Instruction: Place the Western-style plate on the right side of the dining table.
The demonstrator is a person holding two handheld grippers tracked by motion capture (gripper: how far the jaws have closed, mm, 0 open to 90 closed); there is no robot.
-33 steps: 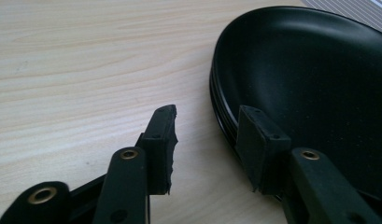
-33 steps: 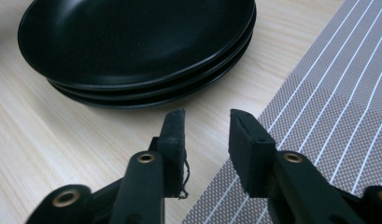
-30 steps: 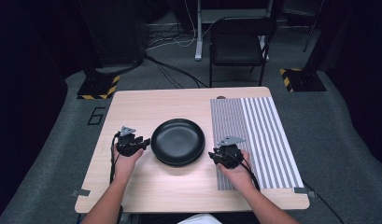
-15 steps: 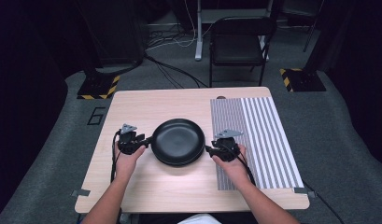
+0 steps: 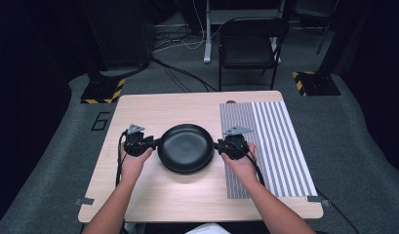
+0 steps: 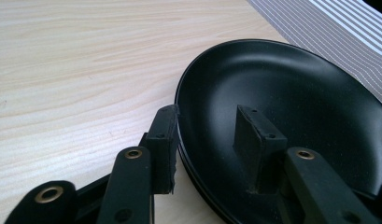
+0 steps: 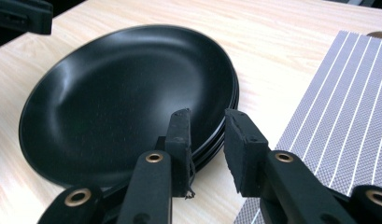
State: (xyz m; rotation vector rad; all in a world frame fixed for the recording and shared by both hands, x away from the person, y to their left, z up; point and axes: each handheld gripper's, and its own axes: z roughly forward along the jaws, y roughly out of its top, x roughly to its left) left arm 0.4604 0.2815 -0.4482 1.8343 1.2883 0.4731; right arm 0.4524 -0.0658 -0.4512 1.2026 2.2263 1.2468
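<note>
While the black plates [image 5: 186, 147] sit stacked between the two claws on the counter [image 5: 153, 109], how many lie in the stack is hard to make out; the right gripper view shows several rims layered under the top one. The left claw [image 6: 212, 135] straddles the near rim, one jaw outside and one inside the top plate, with a gap left at the rim, so it is not clamped. The right claw [image 7: 207, 140] has both jaws just beside the rim, apart from it. Both claws have just been closing. Compared with a second ago, both claws have drawn in to the stack. A striped mat [image 5: 270, 141] lies under the right hand [image 5: 241, 163]. The top plate holds nothing.
</note>
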